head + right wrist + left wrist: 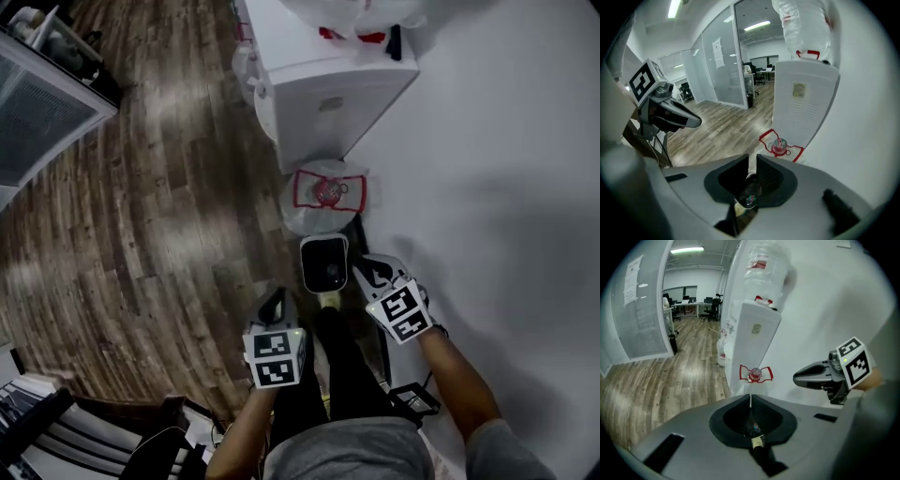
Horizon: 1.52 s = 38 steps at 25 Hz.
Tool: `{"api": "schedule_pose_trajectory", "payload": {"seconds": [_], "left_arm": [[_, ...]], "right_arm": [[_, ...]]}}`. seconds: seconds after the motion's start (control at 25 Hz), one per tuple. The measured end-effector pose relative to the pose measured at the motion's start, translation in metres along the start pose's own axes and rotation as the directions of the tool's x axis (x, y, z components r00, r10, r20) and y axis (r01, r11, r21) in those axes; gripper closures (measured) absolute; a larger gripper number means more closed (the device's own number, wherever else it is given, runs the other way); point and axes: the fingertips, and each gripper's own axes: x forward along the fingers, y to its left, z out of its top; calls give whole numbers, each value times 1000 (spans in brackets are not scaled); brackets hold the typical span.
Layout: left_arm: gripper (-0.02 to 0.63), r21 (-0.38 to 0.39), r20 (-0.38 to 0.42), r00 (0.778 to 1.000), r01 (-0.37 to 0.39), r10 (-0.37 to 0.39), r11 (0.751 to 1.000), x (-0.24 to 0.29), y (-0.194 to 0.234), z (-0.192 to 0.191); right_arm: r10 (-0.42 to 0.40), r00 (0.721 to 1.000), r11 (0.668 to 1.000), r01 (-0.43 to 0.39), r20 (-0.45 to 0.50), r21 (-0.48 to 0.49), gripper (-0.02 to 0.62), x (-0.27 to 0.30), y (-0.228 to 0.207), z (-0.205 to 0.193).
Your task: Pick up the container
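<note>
I am holding both claws pinched together with nothing in them, the left claw (273, 305) and the right claw (367, 270) both pointing down at the floor (141, 234). The container (328, 192) is lying there against the foot of the white water dispenser (328, 94), ahead of and below both claws, its long side running crosswise to my approach. It seems to be clear plastic with a red cap, though the dim view is leaving me unsure. I am judging the right claw nearer.

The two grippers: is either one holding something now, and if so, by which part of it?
Nothing is held. The left gripper and the right gripper both have their jaws together, with nothing between them.
</note>
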Motion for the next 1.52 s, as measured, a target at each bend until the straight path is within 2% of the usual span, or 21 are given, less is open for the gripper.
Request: {"api": "schedule_pose_trajectory", "payload": {"seconds": [0.08,0.16,0.24,0.4,0.52,0.64,0.84,1.12,1.36,1.52], "left_arm": [[584,-10,-36,999,4,-5,1000,23,0,-18],[584,-27,-68,998,1,-2,1000,47,1,-37],[584,-44,-91,996,-5,1,999,70,2,-52],[584,-63,-124,992,-15,7,998,112,9,-76],[584,-67,-129,991,-24,15,997,141,15,-89],[584,-73,-137,991,-16,6,997,167,17,-104],[584,-75,-142,990,-1,-10,997,210,25,-128],[584,-75,-125,992,5,-14,997,260,49,-137],[584,-99,-96,995,2,-12,995,277,61,-139],[584,-122,-106,994,-1,-12,993,276,64,-145]], "right_arm": [[30,999,999,-30,-18,22,545,26,-4,-22],[65,997,997,-63,-36,39,497,54,-7,-42],[81,995,996,-79,-57,40,483,82,-11,-62],[73,993,996,-69,-91,48,468,129,-24,-102],[64,986,997,-57,-152,53,456,162,-35,-134],[55,976,998,-53,-210,15,450,191,-42,-166],[32,969,998,-44,-246,-45,443,236,-56,-197],[11,958,996,-35,-287,-78,442,289,-76,-233],[34,944,992,-71,-328,-102,439,311,-82,-253],[31,942,987,-82,-335,-137,438,318,-85,-254]]}}
